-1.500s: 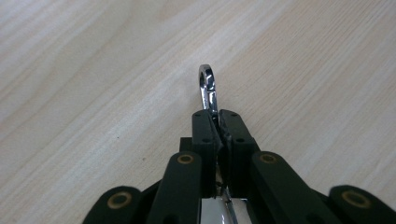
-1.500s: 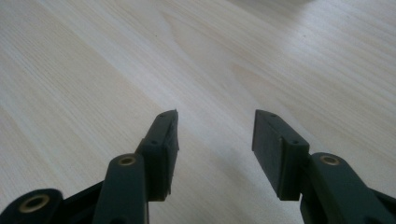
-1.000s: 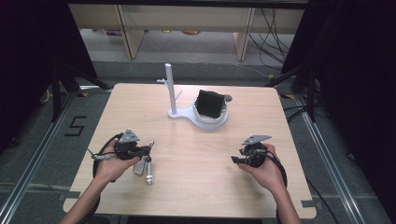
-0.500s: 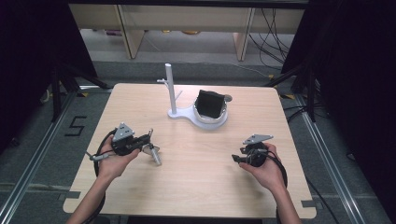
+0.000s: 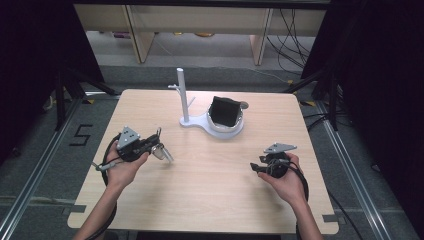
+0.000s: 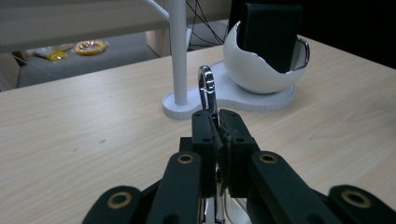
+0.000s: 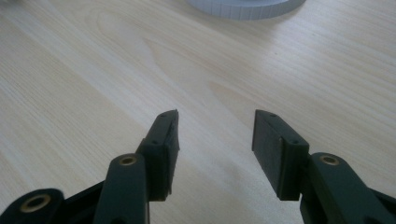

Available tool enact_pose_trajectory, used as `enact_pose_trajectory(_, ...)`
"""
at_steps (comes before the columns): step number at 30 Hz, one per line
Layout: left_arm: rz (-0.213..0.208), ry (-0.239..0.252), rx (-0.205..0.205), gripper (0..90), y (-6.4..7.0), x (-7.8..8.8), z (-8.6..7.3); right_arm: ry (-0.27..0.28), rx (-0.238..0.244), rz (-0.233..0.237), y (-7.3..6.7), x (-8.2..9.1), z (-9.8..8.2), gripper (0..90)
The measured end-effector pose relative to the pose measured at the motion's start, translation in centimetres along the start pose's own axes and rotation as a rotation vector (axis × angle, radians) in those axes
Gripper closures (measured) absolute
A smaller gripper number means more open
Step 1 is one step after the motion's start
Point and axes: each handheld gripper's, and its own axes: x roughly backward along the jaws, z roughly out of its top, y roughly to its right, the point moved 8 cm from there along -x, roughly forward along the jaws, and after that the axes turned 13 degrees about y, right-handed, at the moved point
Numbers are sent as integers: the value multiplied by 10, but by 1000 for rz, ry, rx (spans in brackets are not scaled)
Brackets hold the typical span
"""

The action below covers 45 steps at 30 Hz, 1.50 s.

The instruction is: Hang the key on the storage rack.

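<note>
Since the earlier frames your left gripper has lifted the metal carabiner off the table and swung it up toward the stand; a second ago it pointed down at the wood. Your right gripper has kept its spot.

Near: left jaws clenched on the carabiner, its silver loop sticking up past the pads in the left gripper view, clear of the tabletop. Right jaws spread apart, nothing between them, bare wooden table below.

Farther: white stand with an upright post, well apart from the carabiner. Beside the post, a white bowl-shaped cup on the same base, a black block standing in it.
</note>
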Motion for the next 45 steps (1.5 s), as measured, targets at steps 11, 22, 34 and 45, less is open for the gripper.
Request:
enact_pose_trajectory(11, 46, 77, -3, 849, -2, -13, 15, 5, 1, -8, -1, 4, 3, 515)
enact_pose_trajectory(22, 60, 115, -22, 849, 1, -26, 28, 8, 17, -1, -2, 4, 3, 511)
enact_pose_trajectory(34, 95, 147, -26, 849, -5, -37, 41, 6, 20, -1, -3, 3, 3, 510)
enact_pose_trajectory(45, 138, 167, -55, 849, -13, -61, 60, 2, 18, 15, -5, 2, 2, 507)
